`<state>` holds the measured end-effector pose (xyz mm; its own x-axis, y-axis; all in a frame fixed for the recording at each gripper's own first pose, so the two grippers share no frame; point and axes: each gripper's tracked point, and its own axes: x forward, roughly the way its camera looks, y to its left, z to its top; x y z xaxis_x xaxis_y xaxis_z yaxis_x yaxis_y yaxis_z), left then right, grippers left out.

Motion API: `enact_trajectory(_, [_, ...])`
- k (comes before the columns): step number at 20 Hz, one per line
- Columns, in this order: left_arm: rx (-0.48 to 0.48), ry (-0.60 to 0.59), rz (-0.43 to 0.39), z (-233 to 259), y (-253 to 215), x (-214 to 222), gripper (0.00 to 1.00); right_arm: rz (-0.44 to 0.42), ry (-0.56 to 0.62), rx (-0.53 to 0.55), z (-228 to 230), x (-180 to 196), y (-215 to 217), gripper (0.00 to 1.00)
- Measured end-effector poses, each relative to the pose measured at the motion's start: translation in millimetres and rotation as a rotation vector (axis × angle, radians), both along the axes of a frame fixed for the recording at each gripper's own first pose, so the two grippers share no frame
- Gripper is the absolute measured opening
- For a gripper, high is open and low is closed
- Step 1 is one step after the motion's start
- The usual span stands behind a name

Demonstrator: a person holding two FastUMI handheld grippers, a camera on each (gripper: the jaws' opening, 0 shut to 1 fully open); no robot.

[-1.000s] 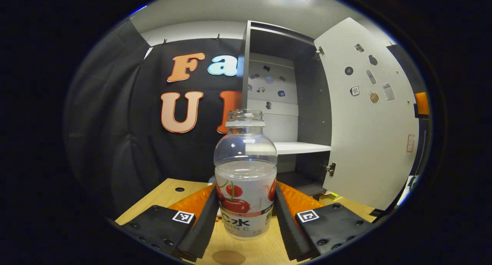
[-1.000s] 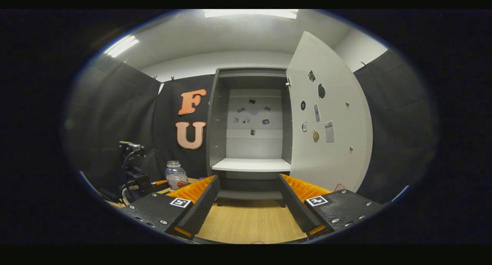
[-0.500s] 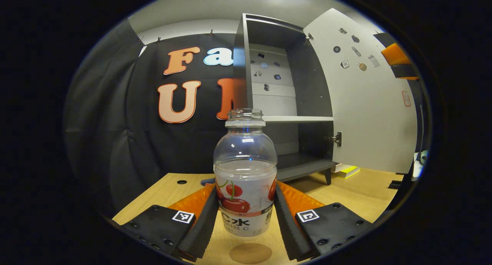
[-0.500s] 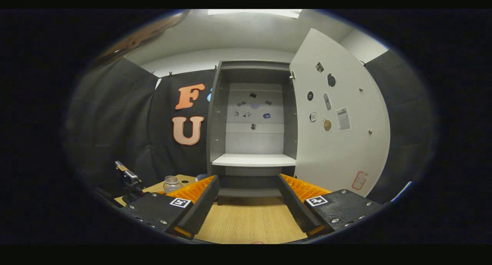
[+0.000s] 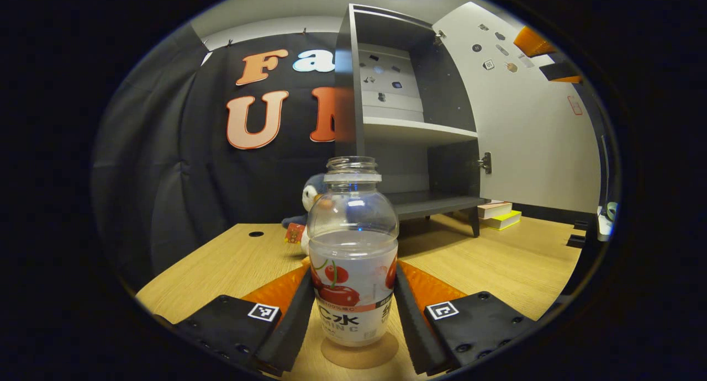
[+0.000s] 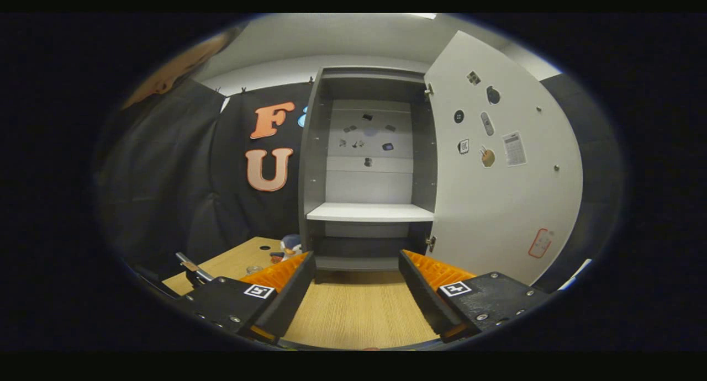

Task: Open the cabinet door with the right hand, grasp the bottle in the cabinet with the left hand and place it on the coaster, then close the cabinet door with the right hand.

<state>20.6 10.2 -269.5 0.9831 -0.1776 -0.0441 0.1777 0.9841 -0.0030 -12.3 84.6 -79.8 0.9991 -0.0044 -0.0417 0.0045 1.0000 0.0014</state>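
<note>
Two of the task's steps look done and the third is nearly so: the tall grey cabinet (image 6: 364, 165) stands with its white, sticker-dotted door (image 6: 502, 171) swung wide, its shelf bare, and the bottle is out on the pale wooden worktop (image 5: 243, 259). In the left gripper view, the clear plastic bottle with the cherry label (image 5: 353, 259) stands upright between the jaws of the left gripper (image 5: 353, 309), which press its label on both sides. Its base sits over the round brown coaster (image 5: 359, 353), touching it or just above it; I cannot tell which.

The next move, as I judge it, calls for settling the bottle squarely on the coaster, spreading the jaws without tipping it, and backing off. The right gripper (image 6: 356, 292) faces the cabinet with its jaws spread wide and nothing between them, ready to go for the door.

Against the frames of a second ago, the left gripper has sunk: the cabinet shelf rides higher in its view, the coaster has slid under the bottle, and a small stuffed penguin toy (image 5: 312, 196) has come into sight behind it.
</note>
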Motion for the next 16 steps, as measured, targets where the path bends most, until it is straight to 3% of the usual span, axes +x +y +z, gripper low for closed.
enact_trajectory(9, [-0.050, 0.035, 0.044, -12.6, 7.5, -6.8, 0.82, 0.044, 0.022, -0.007, -7.5, 6.7, 14.5, 0.93])
enact_trajectory(16, [-0.059, 0.060, 0.027, -9.9, 3.8, -3.8, 0.87, 0.045, 0.042, 0.009, -10.8, 1.9, 11.3, 0.93])
